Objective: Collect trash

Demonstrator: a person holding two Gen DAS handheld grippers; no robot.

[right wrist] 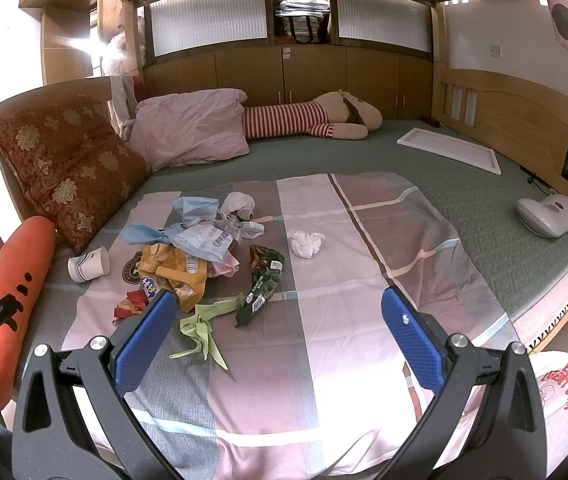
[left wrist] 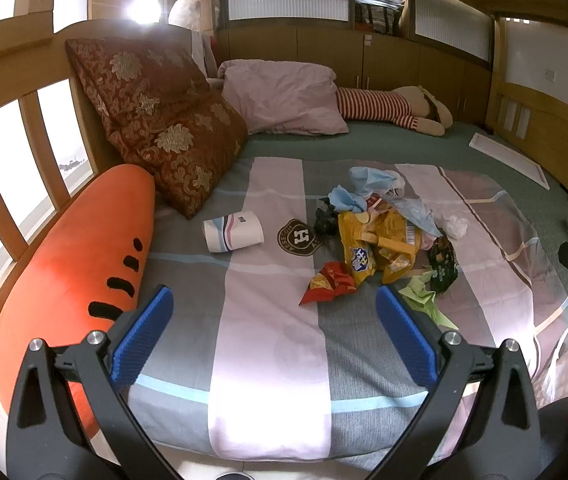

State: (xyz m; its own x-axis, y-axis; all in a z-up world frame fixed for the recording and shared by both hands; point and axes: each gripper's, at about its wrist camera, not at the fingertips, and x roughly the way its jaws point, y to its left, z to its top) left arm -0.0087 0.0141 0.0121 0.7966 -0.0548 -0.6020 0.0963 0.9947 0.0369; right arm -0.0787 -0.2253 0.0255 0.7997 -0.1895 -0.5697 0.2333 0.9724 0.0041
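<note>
Trash lies in a pile on the striped bedspread (left wrist: 267, 344): a yellow snack bag (left wrist: 376, 248), a red wrapper (left wrist: 330, 282), a dark green wrapper (right wrist: 263, 280), green paper scraps (right wrist: 203, 330), blue masks (right wrist: 195, 208) and a crumpled white tissue (right wrist: 305, 242). A paper cup (left wrist: 233, 231) lies on its side to the left of the pile. My left gripper (left wrist: 273, 306) is open and empty, short of the pile. My right gripper (right wrist: 277, 312) is open and empty above the bedspread, right of the green scraps.
An orange carrot cushion (left wrist: 75, 280) lies along the left bed rail. A brown patterned pillow (left wrist: 155, 120), a pink pillow (left wrist: 284, 98) and a striped plush toy (right wrist: 312, 118) lie at the back. A white plastic bag (right wrist: 564, 388) hangs at the right bed edge. A white device (right wrist: 548, 214) lies on the mattress.
</note>
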